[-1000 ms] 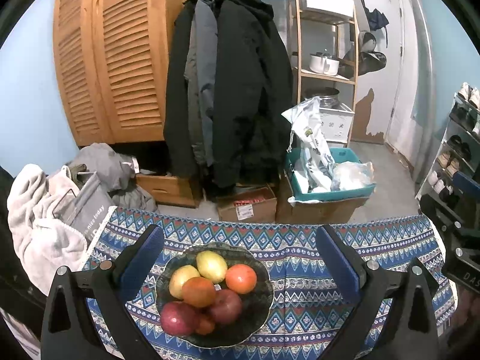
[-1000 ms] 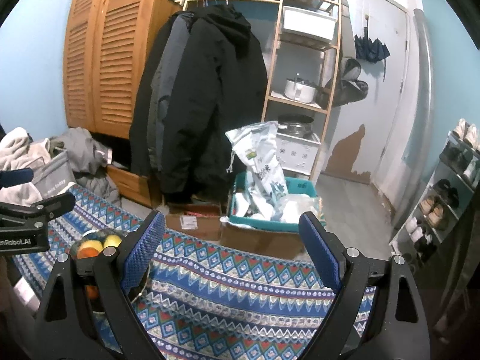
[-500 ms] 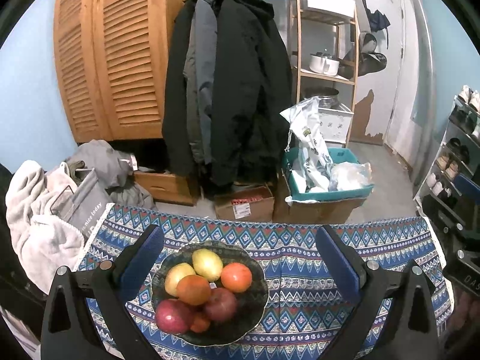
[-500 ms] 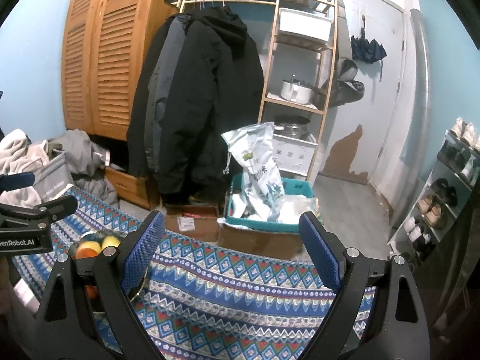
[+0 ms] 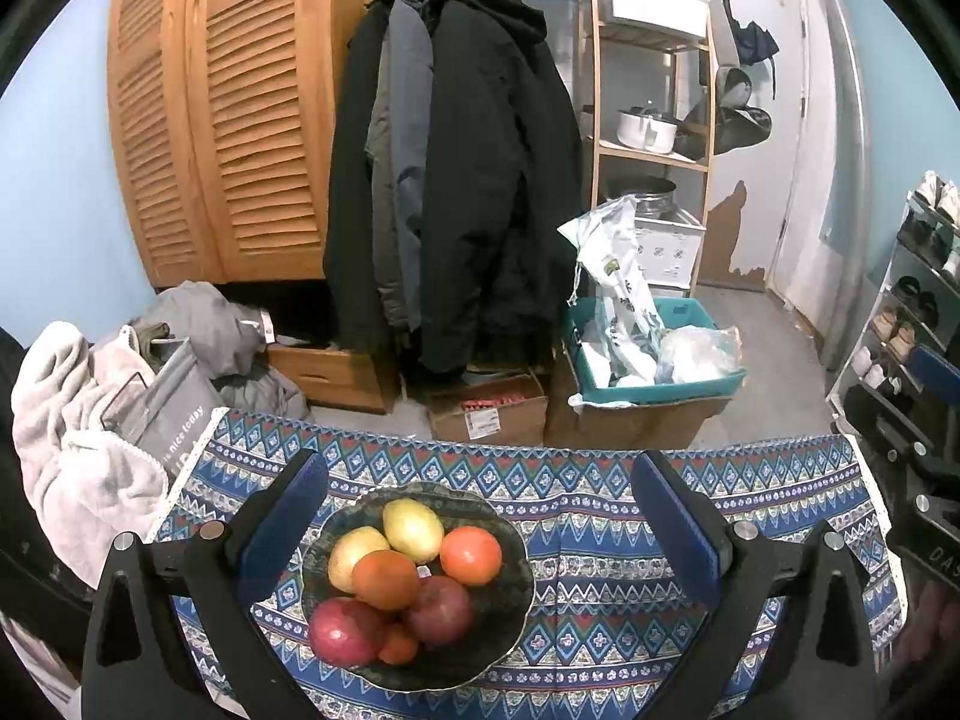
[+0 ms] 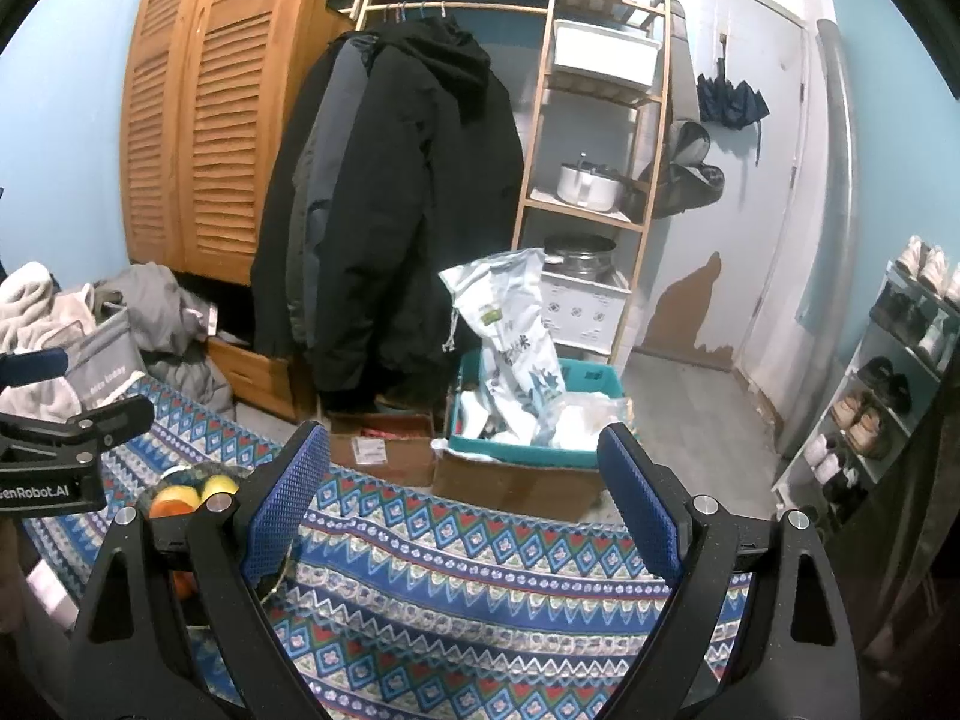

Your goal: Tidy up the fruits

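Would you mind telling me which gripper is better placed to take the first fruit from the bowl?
Left. The left gripper faces the fruit bowl with jaws open and empty. The right gripper points at bare patterned cloth, the bowl off to its left.

bowl (image 6: pixel 198 471) half hidden behind right claw (image 6: pixel 465 504)

A: Any readable text?
B: Grey bag (image 5: pixel 162 414), lower left in the left wrist view: "nice today".
A: On the hardware?
B: "enRobot.AI" on the left gripper (image 6: pixel 54 489) at the left edge of the right wrist view, first letter cut off. "DAS" on black gear (image 5: pixel 936 552) at the right edge. Box labels are too small.
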Available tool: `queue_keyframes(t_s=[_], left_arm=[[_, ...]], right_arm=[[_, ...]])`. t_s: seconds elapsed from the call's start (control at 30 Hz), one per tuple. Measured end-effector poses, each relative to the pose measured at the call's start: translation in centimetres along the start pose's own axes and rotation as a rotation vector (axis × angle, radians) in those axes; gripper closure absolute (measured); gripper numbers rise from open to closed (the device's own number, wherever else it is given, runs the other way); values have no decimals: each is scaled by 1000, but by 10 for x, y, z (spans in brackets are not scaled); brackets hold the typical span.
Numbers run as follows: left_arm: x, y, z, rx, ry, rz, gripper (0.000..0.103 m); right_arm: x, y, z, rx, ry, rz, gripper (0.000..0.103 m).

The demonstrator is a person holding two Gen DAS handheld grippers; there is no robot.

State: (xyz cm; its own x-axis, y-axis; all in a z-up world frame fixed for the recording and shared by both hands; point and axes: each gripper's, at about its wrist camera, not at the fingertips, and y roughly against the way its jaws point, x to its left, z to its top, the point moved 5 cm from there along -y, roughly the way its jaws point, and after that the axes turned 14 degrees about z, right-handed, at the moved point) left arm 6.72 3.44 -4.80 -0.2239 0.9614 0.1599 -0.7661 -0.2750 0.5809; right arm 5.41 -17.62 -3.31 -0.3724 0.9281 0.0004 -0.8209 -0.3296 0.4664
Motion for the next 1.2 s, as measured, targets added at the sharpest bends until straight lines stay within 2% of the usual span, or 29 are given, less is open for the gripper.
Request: queue_keyframes(t_s=[1.2], left_arm=[[-2,3,0,8,-10,5,1]], right_arm=[[-1,2,2,-2,-1,-2,13]])
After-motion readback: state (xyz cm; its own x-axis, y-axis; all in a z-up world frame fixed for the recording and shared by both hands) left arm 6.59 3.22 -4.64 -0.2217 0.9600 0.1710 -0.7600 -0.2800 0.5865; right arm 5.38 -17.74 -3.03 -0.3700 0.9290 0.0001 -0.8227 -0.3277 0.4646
